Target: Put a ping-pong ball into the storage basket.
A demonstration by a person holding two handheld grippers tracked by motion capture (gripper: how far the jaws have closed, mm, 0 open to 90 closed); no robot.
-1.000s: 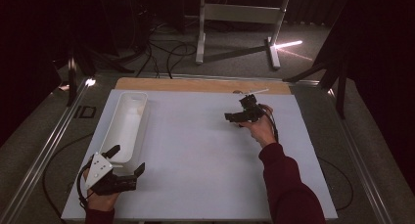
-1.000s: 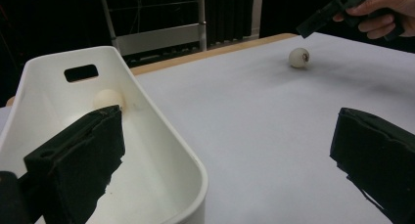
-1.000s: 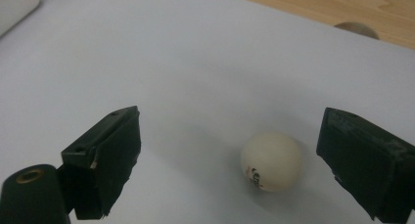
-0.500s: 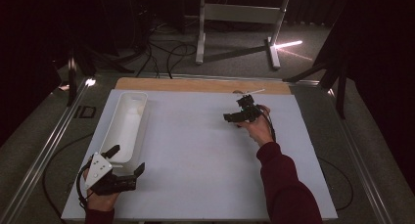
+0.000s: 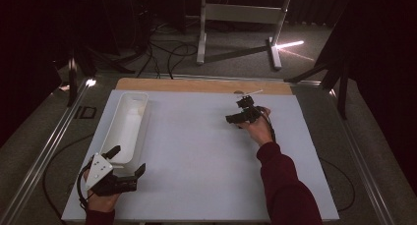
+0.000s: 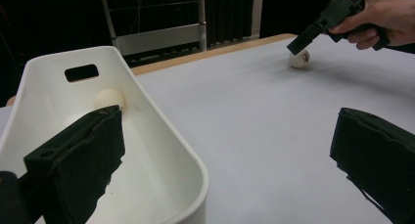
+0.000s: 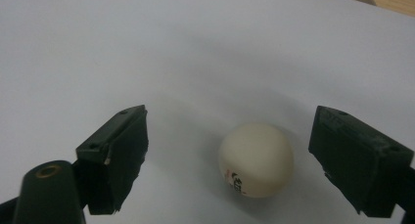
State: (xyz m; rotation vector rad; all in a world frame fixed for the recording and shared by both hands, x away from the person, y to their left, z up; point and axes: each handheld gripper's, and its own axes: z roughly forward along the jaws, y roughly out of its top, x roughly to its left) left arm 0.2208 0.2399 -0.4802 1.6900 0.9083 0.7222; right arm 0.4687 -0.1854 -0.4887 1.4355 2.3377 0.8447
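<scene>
- Bin (image 6: 161,136), white and long, lies by the desk's left edge, its long axis running from near edge to far edge; one pale ball (image 6: 108,98) sits inside at the far end, below a slot handle (image 6: 81,73)
- ball (image 7: 256,159) of the job, cream-white, rests on the white desk (image 5: 196,151) toward the far right corner, well apart from the bin; being round it has no long axis; its dark printed mark faces me low at the front, too blurred to read
- my right gripper (image 7: 230,155) stands over that ball; its jaws have just been closing, yet both pads stay clear of it, the ball nearer the right-hand one
- my left gripper (image 5: 125,163) hovers at the bin's near end by the near left corner; jaws wide, nothing between them
</scene>
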